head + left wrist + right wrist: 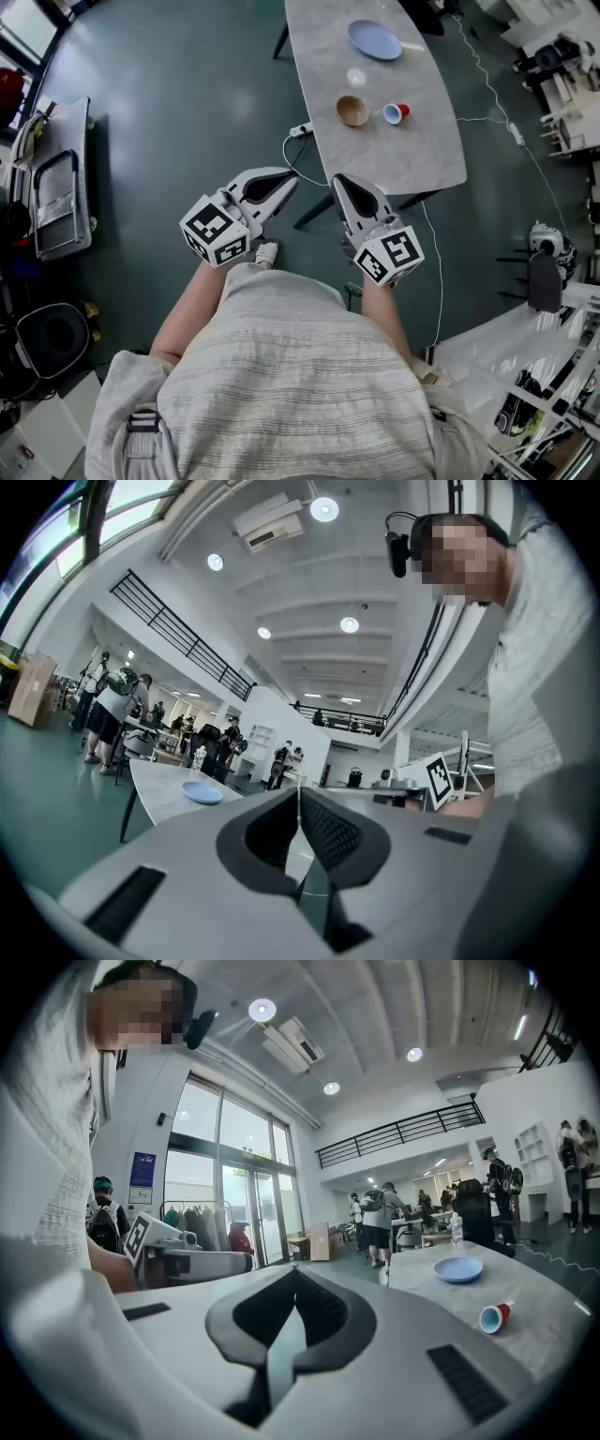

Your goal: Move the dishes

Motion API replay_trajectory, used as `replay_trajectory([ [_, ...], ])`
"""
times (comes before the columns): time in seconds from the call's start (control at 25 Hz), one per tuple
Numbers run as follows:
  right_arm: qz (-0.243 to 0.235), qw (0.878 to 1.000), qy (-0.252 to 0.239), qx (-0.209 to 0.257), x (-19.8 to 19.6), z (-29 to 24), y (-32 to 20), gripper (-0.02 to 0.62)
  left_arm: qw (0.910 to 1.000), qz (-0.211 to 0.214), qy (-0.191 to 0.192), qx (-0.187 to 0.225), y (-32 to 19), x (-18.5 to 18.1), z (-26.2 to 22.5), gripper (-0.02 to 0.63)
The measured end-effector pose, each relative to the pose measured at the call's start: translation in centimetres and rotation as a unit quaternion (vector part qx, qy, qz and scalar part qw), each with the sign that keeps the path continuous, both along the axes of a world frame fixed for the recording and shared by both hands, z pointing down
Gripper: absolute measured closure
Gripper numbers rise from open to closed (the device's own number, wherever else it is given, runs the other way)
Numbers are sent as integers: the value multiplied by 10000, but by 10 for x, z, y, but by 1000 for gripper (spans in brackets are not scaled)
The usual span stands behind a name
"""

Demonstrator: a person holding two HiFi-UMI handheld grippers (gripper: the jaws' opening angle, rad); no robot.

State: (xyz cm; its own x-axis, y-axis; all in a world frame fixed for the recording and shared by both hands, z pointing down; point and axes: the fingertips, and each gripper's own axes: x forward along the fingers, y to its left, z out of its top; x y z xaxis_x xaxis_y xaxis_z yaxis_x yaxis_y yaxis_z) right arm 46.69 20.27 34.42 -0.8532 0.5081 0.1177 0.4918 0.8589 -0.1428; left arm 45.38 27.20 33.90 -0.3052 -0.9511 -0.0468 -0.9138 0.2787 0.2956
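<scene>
A grey marble table (412,155) stands ahead of me. On it are a light blue plate (375,39) at the far end, a wooden bowl (352,110) and a red cup with a blue inside (396,112) lying on its side. A small clear glass (356,76) stands between plate and bowl. My left gripper (289,180) and right gripper (339,178) are held side by side short of the table's near end, both shut and holding nothing. The left gripper view shows the plate (202,793). The right gripper view shows the plate (458,1269) and the cup (494,1317).
A power strip with a white cable (300,130) lies on the green floor by the table's left edge. A folded chair (58,199) and a black stool (54,333) are at the left. Shelving and equipment (548,272) crowd the right. Several people (112,714) stand far off.
</scene>
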Motion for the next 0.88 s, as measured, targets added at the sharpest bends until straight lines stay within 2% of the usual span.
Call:
replay_trajectory([
  [0.32, -245, 9997, -14, 34, -56, -1, 39, 577, 9997, -226, -48, 10, 41, -49, 2, 584],
  [0.56, -618, 9980, -120, 29, -103, -4, 57, 577, 9991, -405, -119, -62, 54, -85, 1, 584],
  [0.72, -876, 9960, -120, 91, -153, 5, 87, 577, 9983, -525, -217, -147, 79, -129, 3, 584],
  [0.88, -1086, 9937, -145, 215, -211, 11, 100, 577, 9974, -637, -284, -196, 88, -190, 7, 584],
])
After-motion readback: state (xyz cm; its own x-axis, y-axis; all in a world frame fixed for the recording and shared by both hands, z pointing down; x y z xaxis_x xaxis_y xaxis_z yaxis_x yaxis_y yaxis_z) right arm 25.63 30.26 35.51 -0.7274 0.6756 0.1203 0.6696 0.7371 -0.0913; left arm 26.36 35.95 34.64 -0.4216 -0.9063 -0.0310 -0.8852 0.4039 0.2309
